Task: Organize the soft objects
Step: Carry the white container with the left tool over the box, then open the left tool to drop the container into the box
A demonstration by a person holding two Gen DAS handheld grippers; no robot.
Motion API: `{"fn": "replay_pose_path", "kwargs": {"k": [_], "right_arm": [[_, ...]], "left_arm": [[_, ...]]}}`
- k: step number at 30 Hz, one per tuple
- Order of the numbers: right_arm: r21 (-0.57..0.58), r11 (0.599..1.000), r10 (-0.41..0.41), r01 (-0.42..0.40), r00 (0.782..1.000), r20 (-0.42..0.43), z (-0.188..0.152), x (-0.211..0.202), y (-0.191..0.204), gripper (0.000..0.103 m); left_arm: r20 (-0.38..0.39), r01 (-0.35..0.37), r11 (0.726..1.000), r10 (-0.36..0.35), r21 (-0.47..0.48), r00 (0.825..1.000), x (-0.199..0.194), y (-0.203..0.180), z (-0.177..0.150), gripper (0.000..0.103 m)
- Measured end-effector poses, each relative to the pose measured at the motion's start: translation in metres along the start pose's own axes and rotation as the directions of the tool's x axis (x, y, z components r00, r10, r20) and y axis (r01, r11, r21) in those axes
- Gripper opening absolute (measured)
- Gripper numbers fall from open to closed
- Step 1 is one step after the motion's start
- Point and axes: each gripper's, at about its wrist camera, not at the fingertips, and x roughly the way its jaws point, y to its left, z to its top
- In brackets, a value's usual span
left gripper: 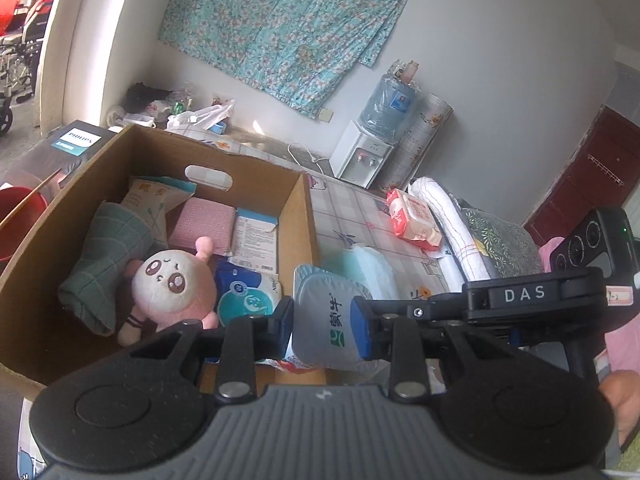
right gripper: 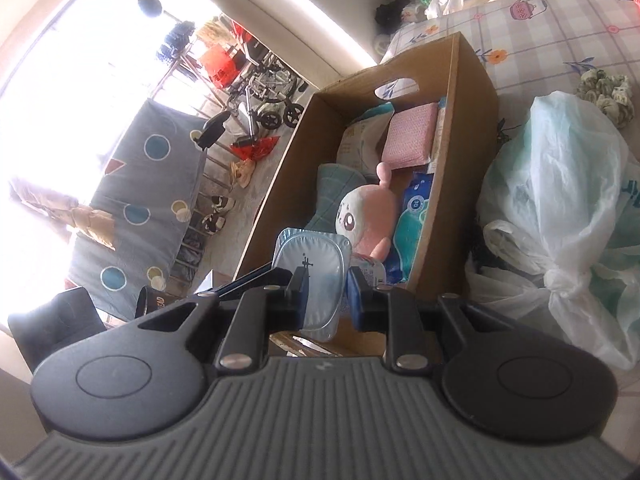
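Left tool (left gripper: 322, 320) and right tool (right gripper: 326, 294) each clamp a soft milk pouch (left gripper: 330, 316), held at the cardboard box's (left gripper: 298, 216) near edge. Advise lowering both beside the plush doll (left gripper: 172, 284) before letting go.

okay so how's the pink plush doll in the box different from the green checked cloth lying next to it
The pink plush doll is rounded, with a cream face and big eyes; the green checked cloth is a plain rolled bundle. The doll is pink and cream, the cloth muted green with thin lines. Both lie touching inside the cardboard box.
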Motion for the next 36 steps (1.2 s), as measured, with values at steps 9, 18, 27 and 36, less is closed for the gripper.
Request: {"fn": "replay_pose_path", "kwargs": {"k": [9, 18, 27, 36], "right_arm": [[-0.067, 0.981, -0.195, 0.184, 0.946, -0.26, 0.0, 0.071, 0.017, 0.021], [-0.061, 0.981, -0.195, 0.186, 0.946, -0.258, 0.008, 0.065, 0.023, 0.049], [-0.036, 0.992, -0.128, 0.124, 0.98, -0.151, 0.004, 0.034, 0.014, 0.053], [-0.071, 0.995, -0.061, 0.066, 0.995, 0.074, -0.029, -0.012, 0.011, 0.065]], "left_arm": [[-0.225, 0.027, 0.988, -0.062, -0.153, 0.972, 0.037, 0.07, -0.01, 0.03], [-0.407, 0.039, 0.98, -0.116, -0.193, 0.906, 0.081, 0.088, -0.016, 0.027], [-0.417, 0.025, 0.984, -0.097, -0.175, 0.904, 0.088, 0.085, -0.017, 0.029], [-0.267, -0.069, 0.997, 0.056, -0.04, 0.962, 0.06, 0.06, -0.012, 0.067]]}}
